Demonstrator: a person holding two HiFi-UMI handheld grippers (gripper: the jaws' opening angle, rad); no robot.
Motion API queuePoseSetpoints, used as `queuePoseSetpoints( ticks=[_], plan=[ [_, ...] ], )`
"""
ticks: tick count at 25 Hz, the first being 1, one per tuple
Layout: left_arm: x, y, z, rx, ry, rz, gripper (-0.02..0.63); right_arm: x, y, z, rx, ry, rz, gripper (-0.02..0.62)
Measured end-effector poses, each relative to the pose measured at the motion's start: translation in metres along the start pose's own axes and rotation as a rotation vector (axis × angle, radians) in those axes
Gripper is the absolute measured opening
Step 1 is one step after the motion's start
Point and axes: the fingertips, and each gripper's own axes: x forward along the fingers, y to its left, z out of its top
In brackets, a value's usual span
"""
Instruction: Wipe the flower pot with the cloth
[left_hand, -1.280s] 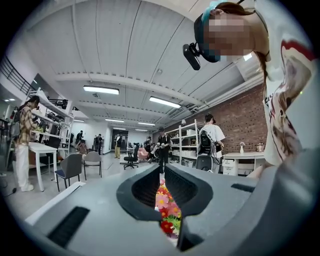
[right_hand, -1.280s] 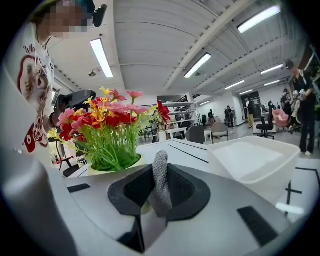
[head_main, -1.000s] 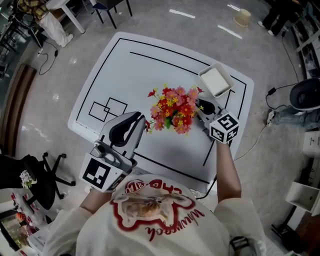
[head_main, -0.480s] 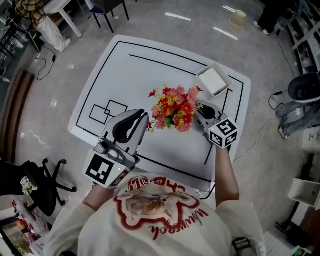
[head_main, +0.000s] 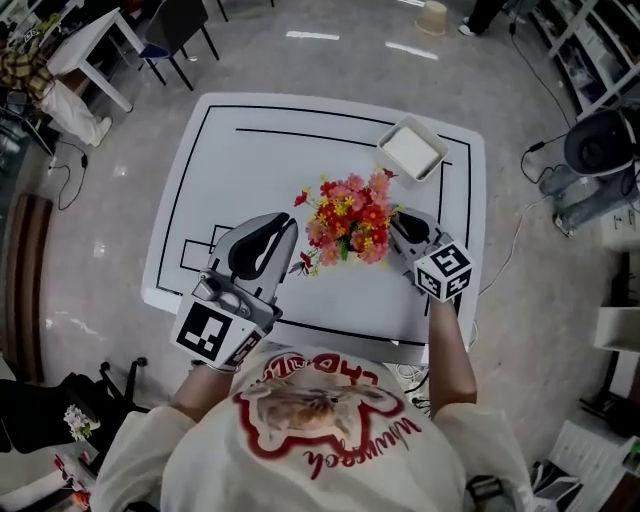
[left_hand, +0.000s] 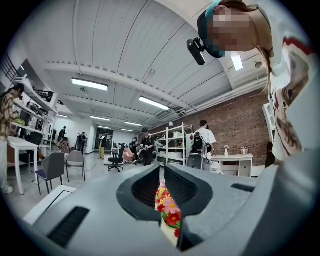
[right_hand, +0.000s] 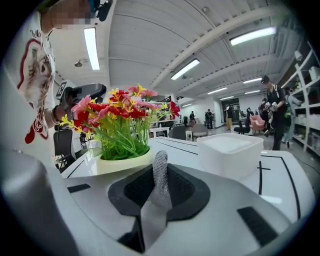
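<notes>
The cream flower pot (right_hand: 125, 162) with red, pink and yellow flowers (head_main: 348, 220) stands mid-table. My right gripper (head_main: 394, 224) sits just right of the flowers, shut on a grey knitted cloth (right_hand: 159, 182) that sticks up between its jaws, a little short of the pot. From the left, my left gripper (head_main: 288, 232) is level and shut, its tips among the outer blooms. In the left gripper view only a thin slit between the jaws (left_hand: 163, 175) shows the flowers (left_hand: 169, 207) beyond. The head view hides the pot under the blooms.
A white square tray (head_main: 411, 149) stands at the table's far right corner, also seen behind the pot (right_hand: 231, 151). The white table (head_main: 250, 160) carries black marked lines. Chairs, desks and shelving ring the table, and people stand in the room behind.
The right gripper has edged in toward the flowers with the cloth. The left gripper has stayed by the blooms. The head view has shifted, so the table sits higher in frame.
</notes>
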Motion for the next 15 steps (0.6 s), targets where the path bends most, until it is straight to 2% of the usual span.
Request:
queuePoseSetpoints(
  ticks=[15],
  plan=[
    [-0.012, 0.015, -0.004, -0.021, -0.008, -0.093, 0.035, -0.012, 0.014, -0.005, 0.071, -0.005, -0.187, 0.064]
  ],
)
